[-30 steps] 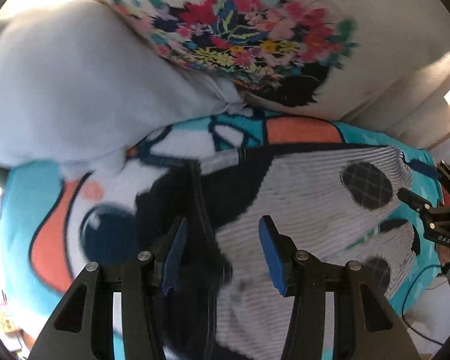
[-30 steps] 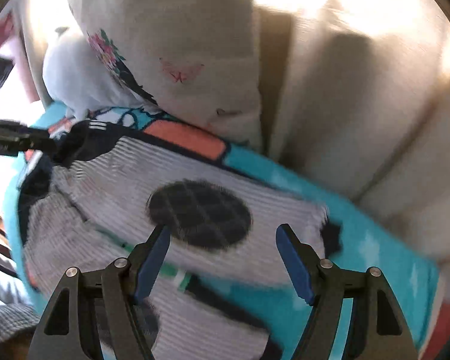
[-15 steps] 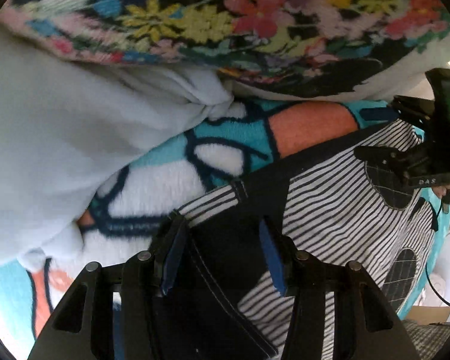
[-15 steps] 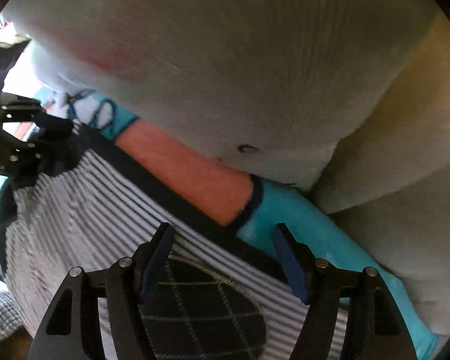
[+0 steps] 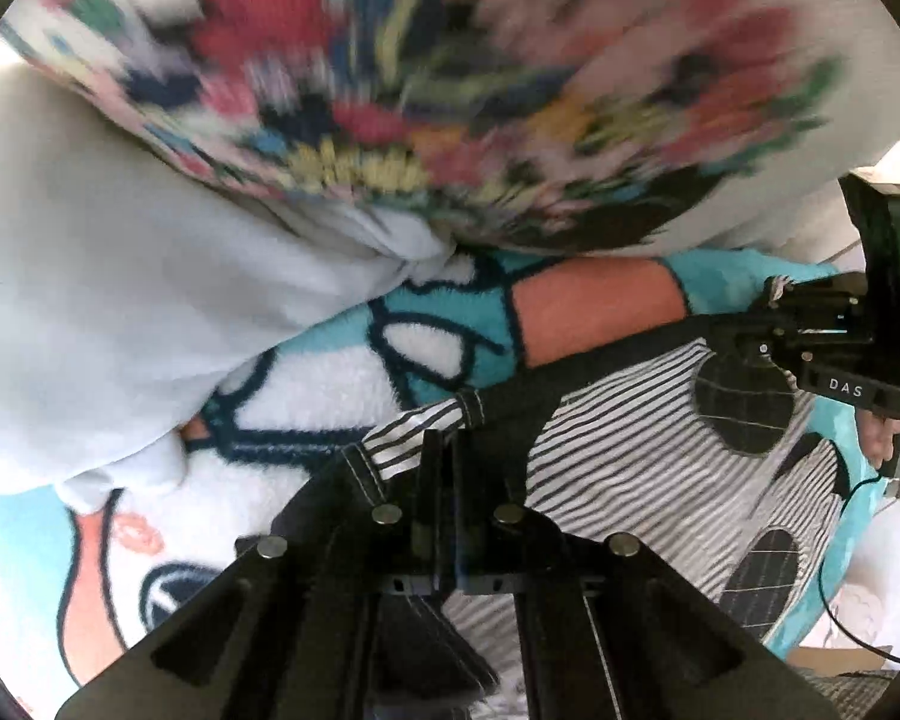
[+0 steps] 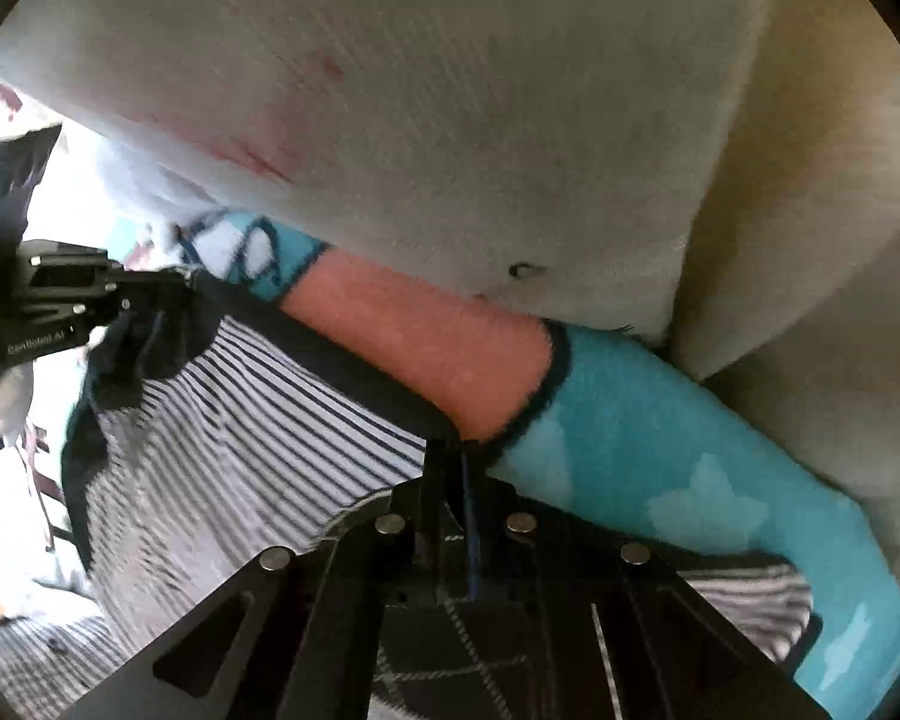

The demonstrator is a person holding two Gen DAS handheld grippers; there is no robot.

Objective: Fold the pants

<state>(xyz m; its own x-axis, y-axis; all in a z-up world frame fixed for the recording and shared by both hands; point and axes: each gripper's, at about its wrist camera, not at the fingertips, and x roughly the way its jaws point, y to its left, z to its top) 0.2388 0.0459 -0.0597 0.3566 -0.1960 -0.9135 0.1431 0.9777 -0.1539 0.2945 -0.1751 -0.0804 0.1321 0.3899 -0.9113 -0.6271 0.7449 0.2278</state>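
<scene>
Black-and-white striped pants (image 5: 630, 450) with a black waistband and dark checked round patches lie on a turquoise, orange and white cartoon blanket (image 5: 438, 330). My left gripper (image 5: 447, 438) is shut on the black waistband at its left end. In the same view the right gripper (image 5: 774, 300) pinches the waistband further right. In the right wrist view my right gripper (image 6: 450, 450) is shut on the waistband edge of the pants (image 6: 240, 438), and the left gripper (image 6: 186, 294) holds dark cloth at the far left.
A floral pillow (image 5: 450, 90) and a white cushion (image 5: 120, 300) press against the blanket's far side. A cream pillow (image 6: 450, 120) and the beige sofa back (image 6: 810, 240) stand close behind the right gripper. A hand (image 5: 876, 444) and a black cable (image 5: 840, 600) show at the right.
Both grippers went from open to shut on the waistband. Both had moved toward the pillows from the middle of the pants to the waistband edge.
</scene>
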